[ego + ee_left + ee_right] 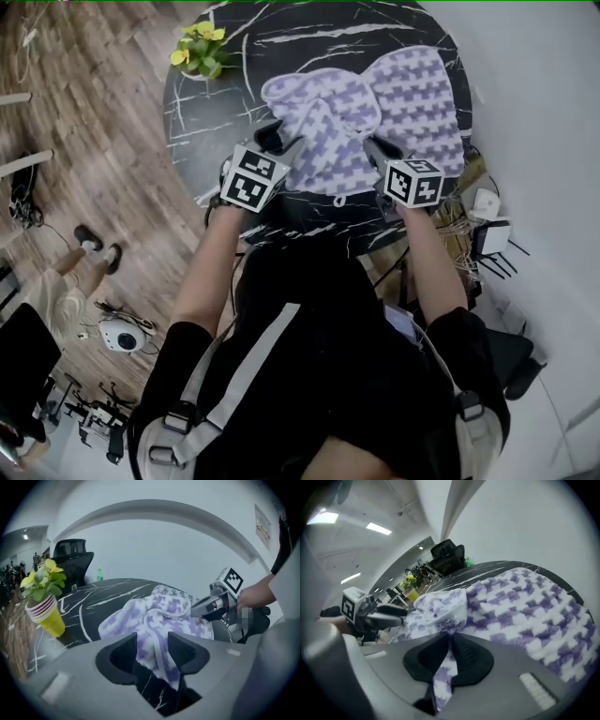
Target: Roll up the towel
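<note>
Head view, left to right: a wooden floor [103,122] runs down the left side, and a round black bench [211,112] with white veining stands ahead of the person. A pot of yellow flowers [200,49] sits at the bench's far-left rim. The left gripper [281,142] reaches over the near side of the bench to the near-left edge of the purple-and-white checked towel [412,103]. The towel covers the middle and right of the bench. Its left part is bunched and folded over itself, and its right part lies flatter. The right gripper [377,150] meets the towel's near edge just to the right of the left one.

Left gripper view: the flowers stand at far left, with a black office chair [72,557] and a small green bottle [99,574] beyond the bench. The jaws stand partway apart, clamped on a thick fold of towel that fills the gap, and a corner hangs below them. The right gripper shows at the right, against the towel heap.

Right gripper view: the left gripper appears at the left. The jaws here are almost together, pinching a thin strip of the towel's edge. The rest of the towel spreads away to the right.
</note>
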Demonstrator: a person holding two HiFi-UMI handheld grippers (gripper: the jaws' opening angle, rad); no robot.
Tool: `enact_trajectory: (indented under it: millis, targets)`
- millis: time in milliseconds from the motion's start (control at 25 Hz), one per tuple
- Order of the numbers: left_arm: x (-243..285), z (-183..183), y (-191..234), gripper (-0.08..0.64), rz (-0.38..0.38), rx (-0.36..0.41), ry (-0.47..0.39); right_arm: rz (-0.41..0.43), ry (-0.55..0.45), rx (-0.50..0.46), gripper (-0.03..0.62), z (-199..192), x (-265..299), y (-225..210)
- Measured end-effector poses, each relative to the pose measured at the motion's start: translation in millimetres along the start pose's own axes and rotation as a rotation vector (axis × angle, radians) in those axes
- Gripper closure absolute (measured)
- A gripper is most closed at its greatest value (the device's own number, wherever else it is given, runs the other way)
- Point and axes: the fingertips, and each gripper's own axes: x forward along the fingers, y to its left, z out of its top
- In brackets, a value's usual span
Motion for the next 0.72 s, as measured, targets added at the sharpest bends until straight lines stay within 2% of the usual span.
enact_trajectory:
  millis: [120, 200, 320, 440, 720]
  targets:
    - [29.3, 18.7, -9.8, 0.345, -0.014, 0.065, 0.027, -0.001, 0.024, -0.041, 0.541, -12.6, -7.5, -7.4]
    - [46.6, 21.9, -14.6, 0.344, -0.017, 0.069, 0.07, 0.009, 0.028, -0.062, 0.528, -15.8, -14.8, -10.6]
    - [59.6, 17.5, -9.4, 0.344, 0.042, 0.013, 0.118, 0.035, 0.014, -0.044, 0.528, -16.7, -28.7, -18.4]
    - [61.1, 13.4, -0.7, 0.344, 0.135, -0.018, 0.112, 0.065, -0.004, -0.018, 0.528, -16.0, -44.2, -29.2]
    - [62.5, 3.2, 5.0, 0.344, 0.236, -0.101, 0.142, 0.071, 0.015, -0.072, 0.528, -13.6, -64.9, -56.8]
